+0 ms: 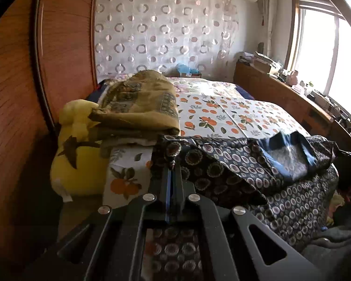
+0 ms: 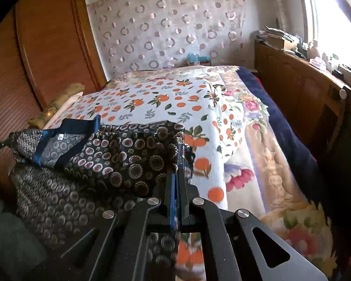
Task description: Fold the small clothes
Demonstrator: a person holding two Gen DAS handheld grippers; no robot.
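Nearest to us, our left gripper and our right gripper both have their jaws pressed together on the edge of the dark patterned garment, which hangs between them over the near end of the bed. Only the left view shows the yellow pillow and the folded brown blanket beside it, while only the right view shows the flowered quilt and the dark blue cover falling down the side of the bed. Farther away, the small things on the wooden sill under the window are too small and too bright to make out.
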